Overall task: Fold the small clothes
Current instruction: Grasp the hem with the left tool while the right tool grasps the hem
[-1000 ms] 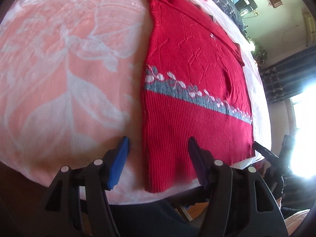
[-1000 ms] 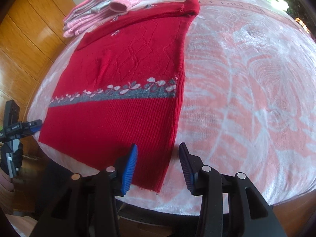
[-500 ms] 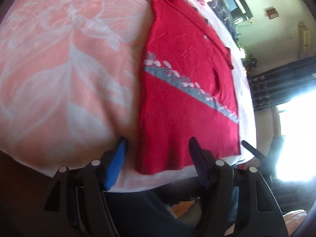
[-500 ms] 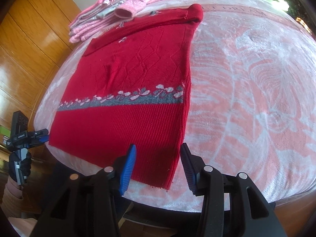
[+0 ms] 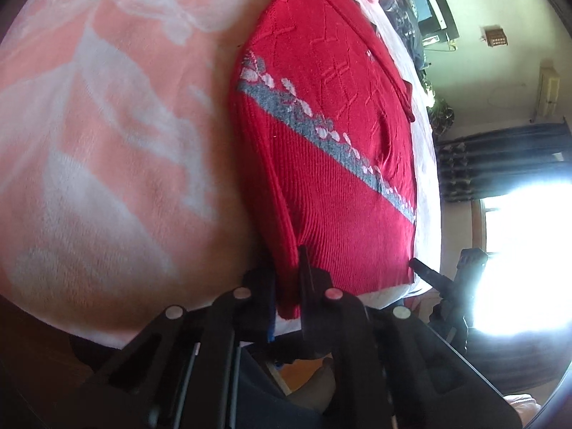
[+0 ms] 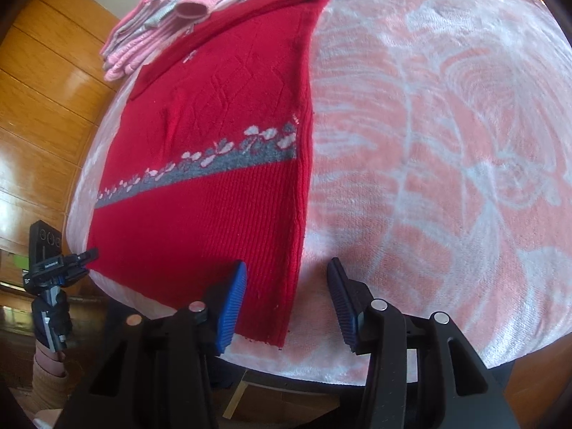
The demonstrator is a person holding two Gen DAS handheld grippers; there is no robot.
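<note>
Red knit sweater [image 6: 221, 193]: lies flat on pink blanket [image 6: 429, 143], sleeves apparently tucked, bottom fold pending. Left claw [image 5: 287, 286] clamped on hem corner; right claw [image 6: 287, 300] apart, straddling opposite corner.

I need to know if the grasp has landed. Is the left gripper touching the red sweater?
Touching: the left wrist view shows the left gripper shut on the red sweater hem corner.

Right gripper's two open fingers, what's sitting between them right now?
In the right wrist view, the right gripper straddles the near corner of the red sweater; beside that corner, only bare pink blanket fills the gap.
</note>
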